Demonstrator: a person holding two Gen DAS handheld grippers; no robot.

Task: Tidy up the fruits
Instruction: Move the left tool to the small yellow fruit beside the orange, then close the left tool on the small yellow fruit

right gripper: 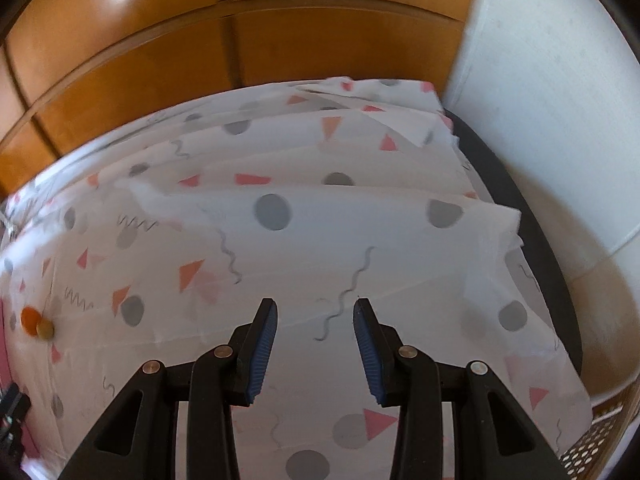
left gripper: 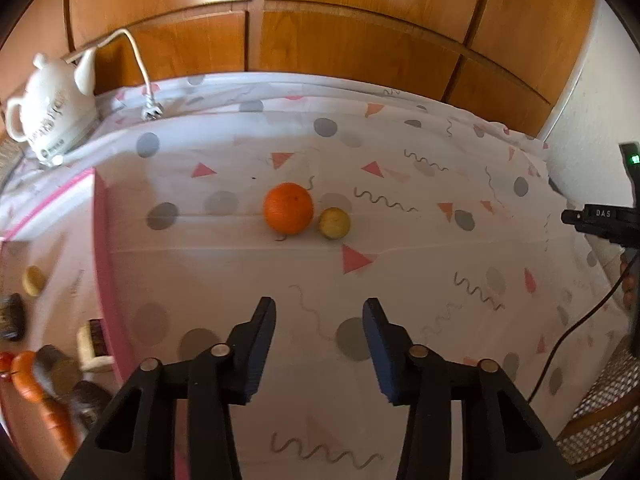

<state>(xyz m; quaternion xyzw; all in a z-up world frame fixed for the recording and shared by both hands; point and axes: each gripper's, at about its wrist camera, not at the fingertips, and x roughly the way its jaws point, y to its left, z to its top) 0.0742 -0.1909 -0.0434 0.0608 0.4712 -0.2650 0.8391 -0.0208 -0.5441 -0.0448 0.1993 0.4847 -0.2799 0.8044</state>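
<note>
An orange and a small yellow fruit lie side by side on the patterned tablecloth, ahead of my left gripper, which is open and empty. Both fruits also show small at the far left of the right wrist view, the orange and the yellow fruit. My right gripper is open and empty above bare cloth. A clear box with a pink rim at the left holds another small yellow fruit, carrots and other blurred items.
A white teapot and a white cable with plug stand at the back left. Wooden cupboard doors lie behind the table. The other gripper's black body and its cable show at the right. A woven chair is lower right.
</note>
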